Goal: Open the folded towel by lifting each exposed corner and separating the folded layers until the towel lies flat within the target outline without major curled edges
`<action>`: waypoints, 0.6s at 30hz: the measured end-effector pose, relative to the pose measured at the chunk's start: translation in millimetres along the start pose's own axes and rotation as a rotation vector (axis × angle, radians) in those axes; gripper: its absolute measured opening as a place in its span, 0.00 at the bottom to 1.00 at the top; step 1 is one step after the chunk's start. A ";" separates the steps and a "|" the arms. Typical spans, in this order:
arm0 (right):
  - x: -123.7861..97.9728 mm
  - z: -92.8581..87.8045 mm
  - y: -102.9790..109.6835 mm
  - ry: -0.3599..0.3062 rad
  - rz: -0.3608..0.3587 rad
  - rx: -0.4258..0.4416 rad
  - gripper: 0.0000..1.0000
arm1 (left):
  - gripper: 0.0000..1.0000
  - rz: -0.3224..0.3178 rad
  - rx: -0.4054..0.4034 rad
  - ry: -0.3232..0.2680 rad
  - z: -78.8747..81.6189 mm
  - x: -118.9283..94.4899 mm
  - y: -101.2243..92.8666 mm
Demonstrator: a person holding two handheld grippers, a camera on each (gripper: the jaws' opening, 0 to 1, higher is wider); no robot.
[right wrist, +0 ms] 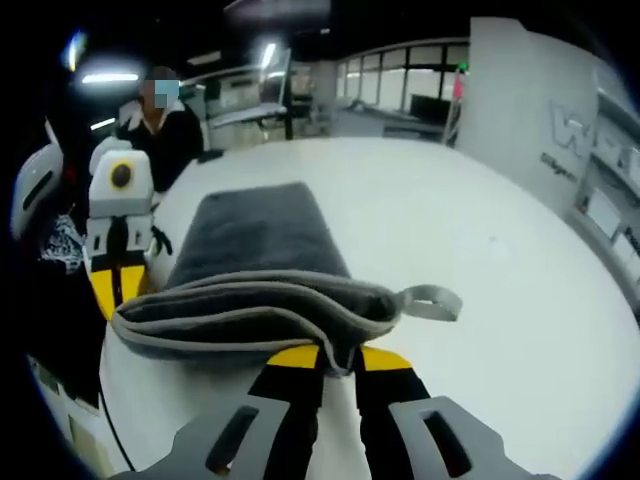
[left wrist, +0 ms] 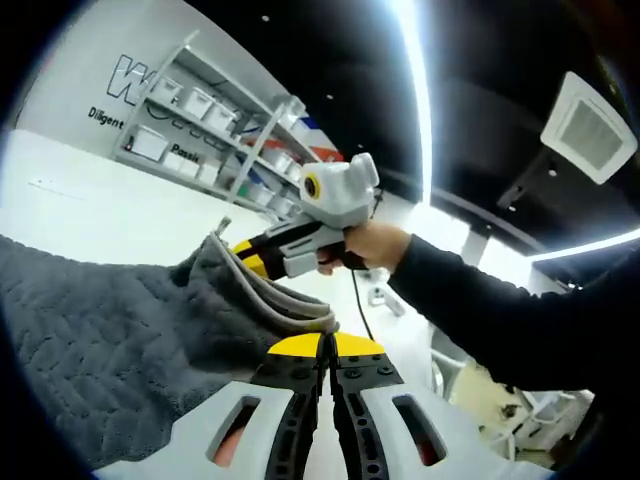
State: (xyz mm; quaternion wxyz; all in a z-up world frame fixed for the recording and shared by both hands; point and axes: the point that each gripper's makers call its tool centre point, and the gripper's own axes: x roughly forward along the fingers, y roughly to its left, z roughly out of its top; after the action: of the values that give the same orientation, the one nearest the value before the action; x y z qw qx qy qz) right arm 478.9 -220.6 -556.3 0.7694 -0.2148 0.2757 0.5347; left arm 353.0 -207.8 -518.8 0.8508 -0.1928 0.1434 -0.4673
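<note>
One towel, two grippers

- Towel: dark grey, quilted wavy texture; edge trim and hanging loop lighter grey.
- Left gripper: yellow fingertips, black inner jaw faces, light grey outer shells.
- Right gripper: same scheme, yellow tips over black and grey.
- Right gripper body, seen in the left gripper view: white housing, yellow ring round the lens.
- Table: plain white.
- Sleeve: black.
- Shelf rack: grey frame, white bins.
</note>
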 end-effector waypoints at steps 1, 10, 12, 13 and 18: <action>-0.2 -1.1 -0.4 0.001 -0.002 0.000 0.10 | 0.00 0.000 0.000 0.001 -0.5 0.3 0.0; -3.4 -14.1 -7.7 0.020 -0.035 0.024 0.15 | 0.00 -0.004 -0.008 0.029 -12.3 6.4 -0.3; -5.2 -15.5 -8.8 0.019 -0.039 0.032 0.15 | 0.00 -0.005 -0.010 0.033 -13.7 6.8 -0.7; -5.8 -16.2 -9.3 0.020 -0.046 0.033 0.13 | 0.00 -0.006 -0.011 0.034 -14.1 7.1 -0.9; -11.6 -20.3 -15.9 0.018 -0.082 0.042 0.13 | 0.00 -0.011 -0.020 0.045 -17.8 9.1 -2.6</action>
State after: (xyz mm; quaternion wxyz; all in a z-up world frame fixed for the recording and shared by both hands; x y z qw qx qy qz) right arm 486.7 -246.9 -563.5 0.7924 -0.2147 0.2849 0.4947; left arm 348.2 -220.2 -533.9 0.8428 -0.1915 0.1660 -0.4749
